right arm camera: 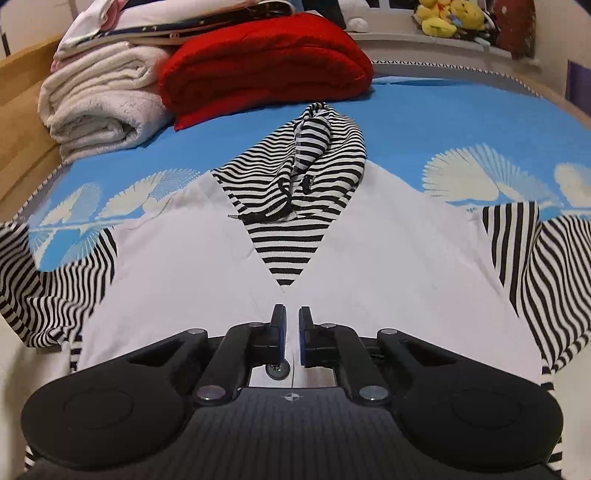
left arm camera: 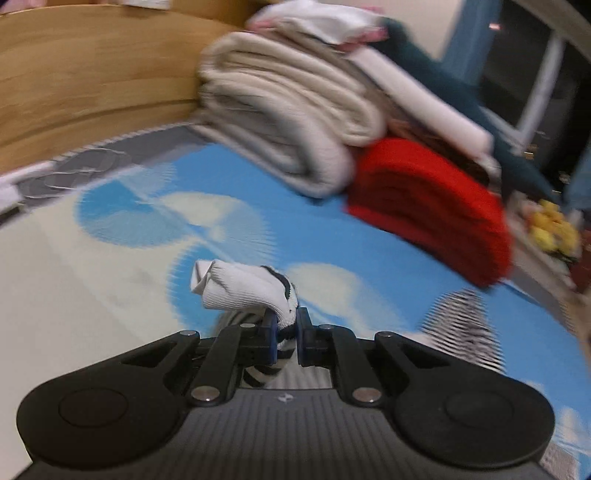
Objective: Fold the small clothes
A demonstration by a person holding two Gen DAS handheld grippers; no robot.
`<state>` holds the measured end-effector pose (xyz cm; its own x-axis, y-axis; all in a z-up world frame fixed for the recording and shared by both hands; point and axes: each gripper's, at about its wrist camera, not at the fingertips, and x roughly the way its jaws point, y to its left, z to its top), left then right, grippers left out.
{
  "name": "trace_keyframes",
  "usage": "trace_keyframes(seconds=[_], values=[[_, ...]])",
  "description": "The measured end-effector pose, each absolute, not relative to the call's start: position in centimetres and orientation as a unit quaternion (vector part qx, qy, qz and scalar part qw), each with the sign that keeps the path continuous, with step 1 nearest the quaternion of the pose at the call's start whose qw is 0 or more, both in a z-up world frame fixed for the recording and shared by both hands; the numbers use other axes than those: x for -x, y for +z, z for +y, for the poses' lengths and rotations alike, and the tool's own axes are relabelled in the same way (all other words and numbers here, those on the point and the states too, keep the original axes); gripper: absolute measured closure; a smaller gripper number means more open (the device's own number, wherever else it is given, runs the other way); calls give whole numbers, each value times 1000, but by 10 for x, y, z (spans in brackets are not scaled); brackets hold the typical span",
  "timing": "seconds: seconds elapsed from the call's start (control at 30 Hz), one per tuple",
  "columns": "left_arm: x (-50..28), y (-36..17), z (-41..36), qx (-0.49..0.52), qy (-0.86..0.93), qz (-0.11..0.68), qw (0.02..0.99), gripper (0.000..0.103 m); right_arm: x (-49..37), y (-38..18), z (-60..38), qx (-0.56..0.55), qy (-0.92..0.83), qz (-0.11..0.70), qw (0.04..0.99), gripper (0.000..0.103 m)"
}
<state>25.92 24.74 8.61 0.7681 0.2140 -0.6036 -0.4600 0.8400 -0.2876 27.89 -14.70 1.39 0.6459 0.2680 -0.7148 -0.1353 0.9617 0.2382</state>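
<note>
A white top with black-and-white striped sleeves and hood lies spread flat on the blue bedsheet. Its striped hood is bunched at the far end, and the sleeves stretch out to both sides. My right gripper rests on the white front near a dark button, jaws nearly together with a thin pinch of white cloth between the pads. My left gripper is raised above the sheet, shut on a sleeve end whose white cuff sticks out past the fingertips. That view is motion-blurred.
A folded cream blanket and a folded red blanket are stacked at the head of the bed with more folded linen on top. A wooden bed board runs along the left. Yellow plush toys sit on a ledge behind.
</note>
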Motion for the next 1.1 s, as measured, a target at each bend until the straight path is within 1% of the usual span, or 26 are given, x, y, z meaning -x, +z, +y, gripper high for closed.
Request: trace_keyframes(seconds=[0.07,0.13,0.2,0.3,0.33,0.37,0.4,0.43,0.53,0.67,0.77,0.9,0.97,1.0,1.03,1.07,1.1], values=[[-266,75,208,219,139,299,919,93,-277,15,-154,-90,109,405,903,96],[-282,62,170,228,92,333,910,93,-276,15,-161,-93,102,406,903,96],[-299,59,132,238,39,337,910,93,-275,14,-170,-96,89,409,903,96],[-314,63,76,218,-38,331,917,92,-276,11,-189,-120,74,413,900,96],[-318,61,60,227,-78,340,909,89,-276,11,-194,-125,70,413,900,96],[-321,56,48,240,-114,356,896,77,-277,10,-199,-129,66,412,900,95],[-326,49,39,250,-145,376,880,72,-279,9,-202,-133,62,412,899,95],[-327,46,35,252,-149,381,877,69,-280,8,-206,-141,58,412,898,95],[-328,47,47,247,-103,373,888,69,-287,6,-214,-169,51,416,892,95],[-330,46,84,250,-29,369,895,69,-298,-2,-214,-192,46,428,882,82],[-332,45,105,230,29,380,896,69,-310,-15,-208,-186,42,450,873,78],[-327,48,137,253,63,379,888,69,-326,-39,-199,-193,41,473,859,76],[-328,51,144,249,70,376,890,69,-330,-48,-193,-188,40,480,856,76],[-325,52,146,245,76,376,890,69,-331,-50,-189,-179,41,481,857,80],[-326,53,150,243,81,377,890,69,-330,-49,-184,-168,44,477,861,88],[-324,54,159,242,85,377,890,69,-329,-45,-179,-154,51,470,868,103],[-325,54,162,242,89,377,889,69,-327,-37,-176,-146,57,452,878,103]])
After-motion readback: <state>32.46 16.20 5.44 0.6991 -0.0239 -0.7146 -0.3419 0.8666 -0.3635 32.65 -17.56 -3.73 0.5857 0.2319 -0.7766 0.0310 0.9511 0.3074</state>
